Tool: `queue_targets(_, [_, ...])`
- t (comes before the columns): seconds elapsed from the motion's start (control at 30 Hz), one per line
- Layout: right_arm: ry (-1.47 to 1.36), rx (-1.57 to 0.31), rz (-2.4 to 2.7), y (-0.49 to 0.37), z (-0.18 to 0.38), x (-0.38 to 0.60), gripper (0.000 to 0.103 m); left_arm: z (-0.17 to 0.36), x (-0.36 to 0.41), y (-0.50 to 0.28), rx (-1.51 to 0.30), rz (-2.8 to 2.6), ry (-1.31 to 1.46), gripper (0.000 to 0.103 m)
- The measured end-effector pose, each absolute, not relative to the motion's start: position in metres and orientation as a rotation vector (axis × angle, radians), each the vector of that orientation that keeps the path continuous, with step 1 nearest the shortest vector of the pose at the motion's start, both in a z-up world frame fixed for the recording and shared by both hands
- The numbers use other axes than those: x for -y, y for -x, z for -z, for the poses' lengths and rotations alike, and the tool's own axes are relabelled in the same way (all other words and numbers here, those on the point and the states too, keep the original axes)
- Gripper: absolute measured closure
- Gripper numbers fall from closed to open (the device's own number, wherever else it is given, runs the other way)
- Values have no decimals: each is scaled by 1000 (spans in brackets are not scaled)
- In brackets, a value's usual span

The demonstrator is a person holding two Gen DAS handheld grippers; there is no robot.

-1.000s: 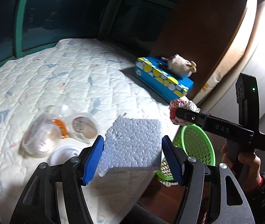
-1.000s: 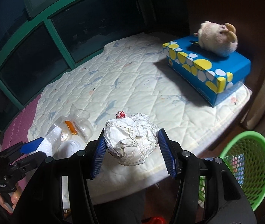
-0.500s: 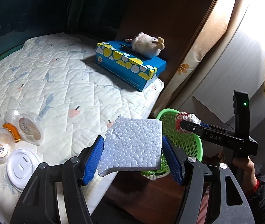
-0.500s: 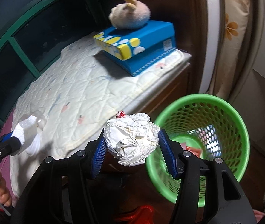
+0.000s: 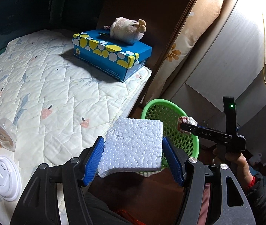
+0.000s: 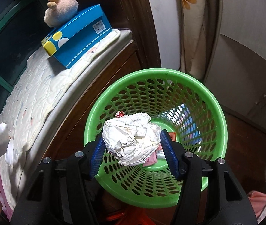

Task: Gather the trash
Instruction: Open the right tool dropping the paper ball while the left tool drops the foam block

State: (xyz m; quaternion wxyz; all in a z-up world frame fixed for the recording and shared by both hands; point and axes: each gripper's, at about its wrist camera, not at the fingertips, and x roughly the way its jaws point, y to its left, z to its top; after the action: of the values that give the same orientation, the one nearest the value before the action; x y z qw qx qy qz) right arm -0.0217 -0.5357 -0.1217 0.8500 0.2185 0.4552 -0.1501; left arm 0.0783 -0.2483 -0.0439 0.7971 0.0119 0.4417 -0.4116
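My left gripper [image 5: 133, 156] is shut on a white styrofoam slab [image 5: 133, 146], held over the mattress edge just left of the green mesh basket [image 5: 186, 146]. My right gripper [image 6: 132, 150] is shut on a crumpled white paper ball [image 6: 133, 138] and holds it above the basket's open mouth [image 6: 215, 116]. The right gripper also shows in the left wrist view [image 5: 184, 126], over the basket rim with the paper ball [image 5: 186, 121] in it. Some scraps lie on the basket bottom [image 6: 151, 160]. On the mattress at far left lie clear plastic cups [image 5: 3, 133] and a white lid [image 5: 4, 177].
A blue spotted tissue box [image 5: 112, 54] with a plush toy [image 5: 127, 29] on it stands at the mattress's far corner. A wooden bed frame [image 6: 95, 101] and a floral cushion [image 5: 181, 45] flank the basket. Dark windows are behind the quilted mattress [image 5: 57, 86].
Both grippers have swung right, from over the mattress toward the basket. The right gripper with the paper ball now hangs over the basket's mouth. Both grips are unchanged.
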Motion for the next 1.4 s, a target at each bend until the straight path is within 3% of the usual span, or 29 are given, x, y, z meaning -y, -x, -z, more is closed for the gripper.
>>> queue_targets(0.23, [-486, -948, 316, 20, 126, 545, 39, 48, 266, -78, -966, 897, -47, 41])
queue_targets(0.33, [-482, -928, 315, 25, 121, 546, 32, 49, 276, -76, -969, 908, -57, 41])
queue_targets(0.87, [-481, -842, 380, 81, 94, 561, 28, 69, 365, -58, -1009, 1010, -155, 41])
queue_targets(1.27, [-529, -835, 419, 112, 103, 572, 27, 92, 423, -49, -1073, 1049, -200, 41])
queue_targets(1.4, [-554, -836, 424, 116, 108, 575, 27, 97, 435, -50, -1088, 1055, -193, 34])
